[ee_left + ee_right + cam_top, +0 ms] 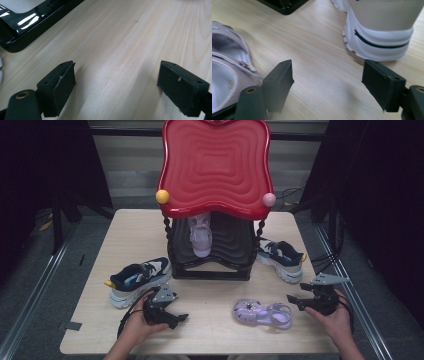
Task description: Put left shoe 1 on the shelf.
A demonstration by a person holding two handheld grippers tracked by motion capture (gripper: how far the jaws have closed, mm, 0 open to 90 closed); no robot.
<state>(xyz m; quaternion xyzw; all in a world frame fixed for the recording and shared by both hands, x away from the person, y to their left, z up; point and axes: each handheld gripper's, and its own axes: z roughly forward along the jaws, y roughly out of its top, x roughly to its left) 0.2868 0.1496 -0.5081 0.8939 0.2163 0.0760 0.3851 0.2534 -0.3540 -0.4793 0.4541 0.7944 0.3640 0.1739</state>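
High view: my left gripper (172,316) and right gripper (296,299) gape wide, empty; lilac jelly sandal (262,313) between; no legible writing.

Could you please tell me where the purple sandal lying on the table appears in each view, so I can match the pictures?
High view: the purple sandal lies on the table near the front edge, right of centre, just left of the right gripper.
Left gripper view: not in it.
Right gripper view: the sandal is at the left edge, beside the left jaw.
Shared landmark: the black rack base.
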